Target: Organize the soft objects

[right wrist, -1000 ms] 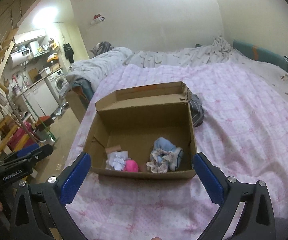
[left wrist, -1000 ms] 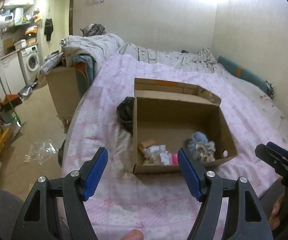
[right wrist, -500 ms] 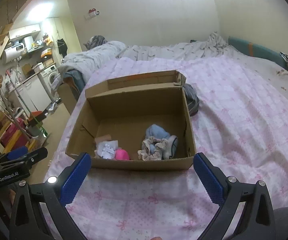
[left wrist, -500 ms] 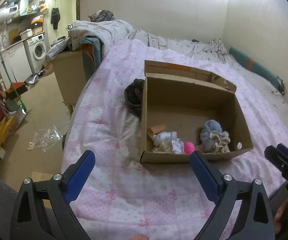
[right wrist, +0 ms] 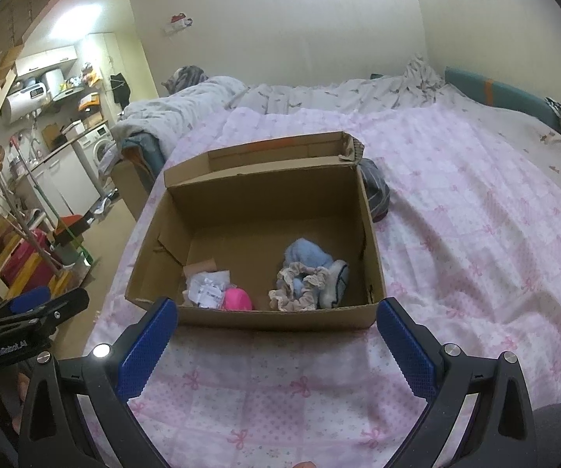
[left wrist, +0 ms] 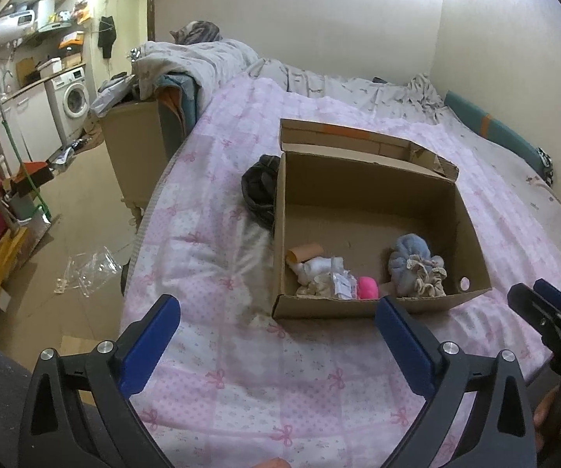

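Over the pink bedspread (left wrist: 241,370), left tongs (left wrist: 276,335) are opening, right tongs (right wrist: 276,331) gape wide, both empty before the cardboard box (right wrist: 272,318)

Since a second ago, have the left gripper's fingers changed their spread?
Yes. The left gripper is opening: its blue fingers now stand much wider, the right one past the pink ball in the cardboard box. Nothing between them.

The cardboard box (right wrist: 265,230) stands open-topped on the pink bedspread (right wrist: 475,234), its rear half bare. Small soft items (right wrist: 308,277) crowd its near wall; the dark bundle (left wrist: 259,191) blocks one side.
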Demonstrator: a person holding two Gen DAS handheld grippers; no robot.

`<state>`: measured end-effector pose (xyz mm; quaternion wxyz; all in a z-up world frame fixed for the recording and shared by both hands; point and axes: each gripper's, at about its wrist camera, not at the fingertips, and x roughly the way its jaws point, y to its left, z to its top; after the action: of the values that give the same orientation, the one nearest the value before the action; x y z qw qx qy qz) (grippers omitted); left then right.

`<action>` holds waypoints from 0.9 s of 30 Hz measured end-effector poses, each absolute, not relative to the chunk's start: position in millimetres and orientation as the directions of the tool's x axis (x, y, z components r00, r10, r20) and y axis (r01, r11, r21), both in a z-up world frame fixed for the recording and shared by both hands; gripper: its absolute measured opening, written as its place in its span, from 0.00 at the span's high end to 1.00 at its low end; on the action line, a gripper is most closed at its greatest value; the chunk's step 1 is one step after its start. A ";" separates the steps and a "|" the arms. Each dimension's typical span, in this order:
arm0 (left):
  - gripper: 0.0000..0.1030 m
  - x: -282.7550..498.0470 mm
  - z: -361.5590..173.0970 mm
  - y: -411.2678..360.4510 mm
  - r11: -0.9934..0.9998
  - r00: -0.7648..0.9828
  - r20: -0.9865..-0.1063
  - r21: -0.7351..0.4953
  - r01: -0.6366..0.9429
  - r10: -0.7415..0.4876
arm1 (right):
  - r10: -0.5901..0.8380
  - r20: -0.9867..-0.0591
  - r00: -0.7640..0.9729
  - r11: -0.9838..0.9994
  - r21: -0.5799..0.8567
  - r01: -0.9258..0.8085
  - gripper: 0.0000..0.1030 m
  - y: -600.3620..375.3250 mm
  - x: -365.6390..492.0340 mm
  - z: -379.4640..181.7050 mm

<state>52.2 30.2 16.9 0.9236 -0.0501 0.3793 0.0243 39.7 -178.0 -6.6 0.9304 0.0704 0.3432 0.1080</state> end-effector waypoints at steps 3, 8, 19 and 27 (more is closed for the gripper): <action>0.01 52.2 17.2 31.6 0.993 0.707 -0.707 -0.084 -0.085 0.001 | 0.250 -0.620 0.744 0.967 0.203 -0.156 0.00 -177.7 39.5 -6.8; 0.01 50.0 19.9 30.3 0.994 0.716 -0.698 -0.082 -0.079 0.000 | 0.245 -0.620 0.745 0.968 0.197 -0.154 0.00 -177.2 37.7 -6.4; 0.01 49.6 20.7 29.1 0.994 0.717 -0.697 -0.064 -0.084 0.016 | 0.246 -0.604 0.758 0.968 0.201 -0.153 0.00 -180.8 37.1 -5.4; 0.01 49.3 21.4 31.5 0.994 0.718 -0.696 -0.072 -0.084 0.010 | 0.247 -0.599 0.762 0.967 0.205 -0.153 0.00 -181.8 36.6 -4.7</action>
<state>49.3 31.5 21.4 0.9254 -0.0491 0.3749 0.0253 36.6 -181.8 -4.7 0.9357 0.0719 0.3283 0.1069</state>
